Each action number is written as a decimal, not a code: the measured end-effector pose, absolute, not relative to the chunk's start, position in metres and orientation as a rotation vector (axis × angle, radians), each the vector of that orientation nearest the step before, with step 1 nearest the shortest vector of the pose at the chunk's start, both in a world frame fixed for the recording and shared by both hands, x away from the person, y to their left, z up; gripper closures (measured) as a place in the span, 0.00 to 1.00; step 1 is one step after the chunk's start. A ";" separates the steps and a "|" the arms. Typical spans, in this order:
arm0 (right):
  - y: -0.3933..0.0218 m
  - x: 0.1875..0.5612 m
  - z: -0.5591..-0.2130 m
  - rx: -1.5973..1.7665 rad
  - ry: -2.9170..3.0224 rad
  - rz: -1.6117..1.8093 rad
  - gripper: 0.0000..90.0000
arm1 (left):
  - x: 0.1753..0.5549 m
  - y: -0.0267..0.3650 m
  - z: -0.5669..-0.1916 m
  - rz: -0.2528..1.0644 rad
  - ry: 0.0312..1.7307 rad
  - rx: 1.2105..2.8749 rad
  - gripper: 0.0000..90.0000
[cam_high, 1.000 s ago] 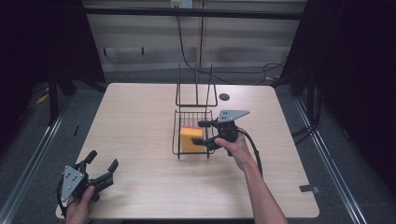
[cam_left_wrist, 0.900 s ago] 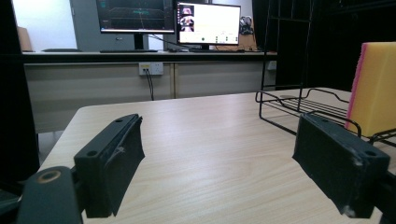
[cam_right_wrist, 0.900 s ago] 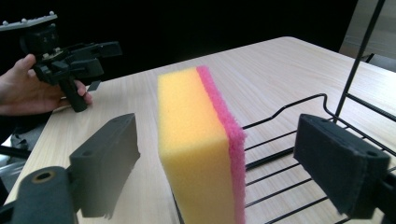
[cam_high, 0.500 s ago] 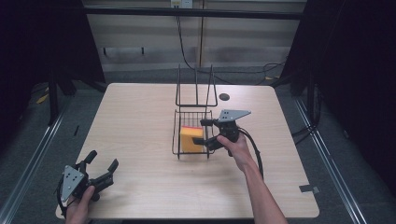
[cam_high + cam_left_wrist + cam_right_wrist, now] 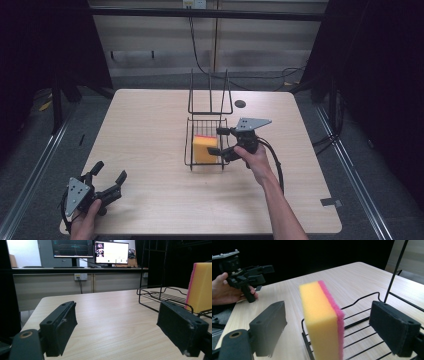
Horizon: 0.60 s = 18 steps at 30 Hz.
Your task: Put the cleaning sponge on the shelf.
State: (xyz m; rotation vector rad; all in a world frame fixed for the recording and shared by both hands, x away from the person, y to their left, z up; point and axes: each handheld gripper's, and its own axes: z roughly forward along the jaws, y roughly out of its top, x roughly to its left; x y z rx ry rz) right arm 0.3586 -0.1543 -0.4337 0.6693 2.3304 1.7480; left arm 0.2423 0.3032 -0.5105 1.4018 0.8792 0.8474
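The right gripper (image 5: 218, 141) is standing released around the sponge (image 5: 205, 149) upright in the basket (image 5: 189, 142), while the left gripper (image 5: 107, 180) is resting released at the table's (image 5: 145, 120) front-left corner.

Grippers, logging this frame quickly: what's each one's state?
Left gripper: open, holding nothing.
Right gripper: open around the sponge, not gripping it.

Pale wood table (image 5: 150, 130), dark surrounds – monitors (image 5: 90, 251) on rear bench, wall socket (image 5: 80, 276), grey floor.
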 end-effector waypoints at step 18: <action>-0.173 0.334 -0.424 0.708 2.279 1.722 0.15 | 0.242 0.303 -0.511 0.845 0.879 1.404 0.17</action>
